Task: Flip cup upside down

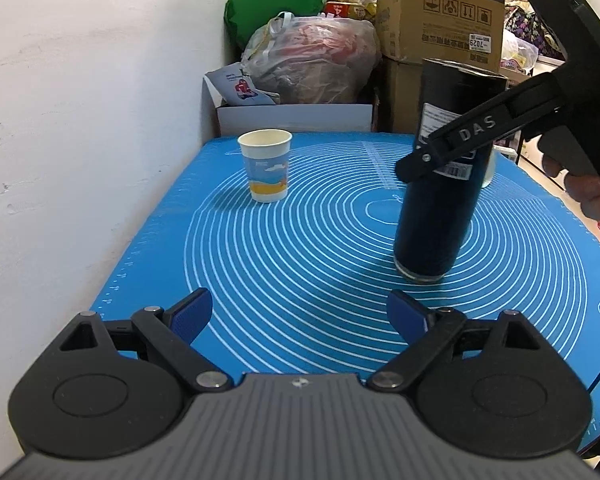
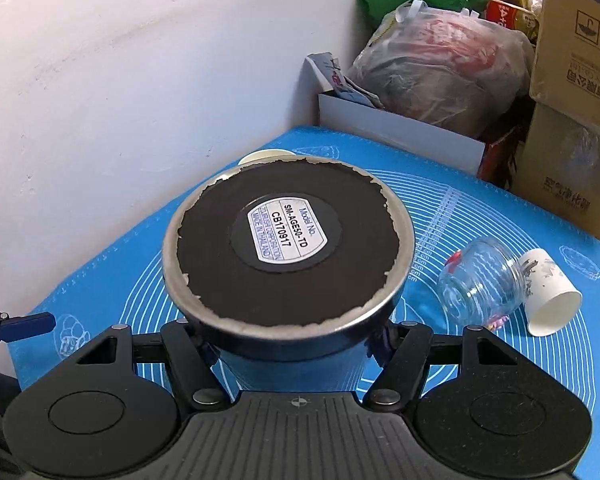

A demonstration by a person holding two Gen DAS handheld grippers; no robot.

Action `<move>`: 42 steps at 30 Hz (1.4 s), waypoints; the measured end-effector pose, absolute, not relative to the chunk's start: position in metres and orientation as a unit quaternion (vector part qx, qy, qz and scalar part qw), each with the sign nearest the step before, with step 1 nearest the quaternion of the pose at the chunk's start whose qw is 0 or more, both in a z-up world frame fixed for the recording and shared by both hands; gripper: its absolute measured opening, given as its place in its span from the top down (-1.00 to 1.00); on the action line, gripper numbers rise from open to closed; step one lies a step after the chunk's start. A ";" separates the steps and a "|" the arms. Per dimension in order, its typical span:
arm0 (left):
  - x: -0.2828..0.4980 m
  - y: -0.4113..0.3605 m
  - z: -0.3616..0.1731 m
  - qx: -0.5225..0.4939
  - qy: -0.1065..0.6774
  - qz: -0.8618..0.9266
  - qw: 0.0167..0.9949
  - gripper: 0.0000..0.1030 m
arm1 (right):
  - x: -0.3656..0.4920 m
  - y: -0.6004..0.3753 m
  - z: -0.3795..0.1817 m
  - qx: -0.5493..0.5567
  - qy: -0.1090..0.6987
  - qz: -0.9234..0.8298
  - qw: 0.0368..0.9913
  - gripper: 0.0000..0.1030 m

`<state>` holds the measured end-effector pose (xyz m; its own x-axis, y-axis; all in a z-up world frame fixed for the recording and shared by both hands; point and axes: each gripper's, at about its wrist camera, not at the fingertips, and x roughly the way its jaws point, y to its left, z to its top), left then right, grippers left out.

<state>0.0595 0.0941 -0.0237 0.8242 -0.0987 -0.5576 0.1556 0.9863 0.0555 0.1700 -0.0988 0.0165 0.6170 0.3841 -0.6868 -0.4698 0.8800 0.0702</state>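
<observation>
A tall dark blue metal cup (image 1: 440, 184) stands upside down on the blue mat (image 1: 300, 240), mouth down. Its black base with a white label (image 2: 286, 236) faces up in the right wrist view. My right gripper (image 2: 292, 344) is shut on the cup's upper body; its arm (image 1: 460, 140) shows against the cup in the left wrist view. My left gripper (image 1: 300, 316) is open and empty, low over the mat's near edge, well short of the cup. One of its blue fingertips (image 2: 24, 326) shows at the left of the right wrist view.
A paper cup (image 1: 265, 170) stands upright at the mat's far left. A glass jar (image 2: 480, 284) and a white paper cup (image 2: 548, 292) lie on their sides to the right. A white wall is on the left. Bags (image 1: 312, 64) and cardboard boxes (image 1: 440, 8) stand behind the table.
</observation>
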 end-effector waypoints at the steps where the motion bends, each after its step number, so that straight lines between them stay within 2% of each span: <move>1: 0.060 0.093 -0.024 0.050 0.289 -0.069 0.954 -0.81 | 0.169 -0.098 0.016 -0.062 0.365 0.238 0.898 -0.29; 10: 0.061 0.084 -0.025 0.053 0.295 -0.074 0.951 -0.81 | 0.172 -0.095 0.017 -0.069 0.356 0.235 0.902 -0.27; 14: 0.060 0.082 -0.024 0.053 0.295 -0.076 0.951 -0.81 | 0.169 -0.092 0.014 -0.092 0.353 0.224 0.904 -0.44; 19: 0.059 0.081 -0.023 0.054 0.297 -0.076 0.950 -0.81 | 0.163 -0.095 0.015 -0.082 0.346 0.219 0.909 -0.75; 25: 0.053 0.077 -0.019 0.057 0.295 -0.081 0.951 -0.82 | 0.142 -0.107 0.026 -0.060 0.335 0.205 0.918 -1.00; 42: 0.011 0.064 0.003 0.067 0.284 -0.079 0.953 -0.82 | 0.009 -0.157 0.037 0.027 0.297 0.080 0.951 -1.00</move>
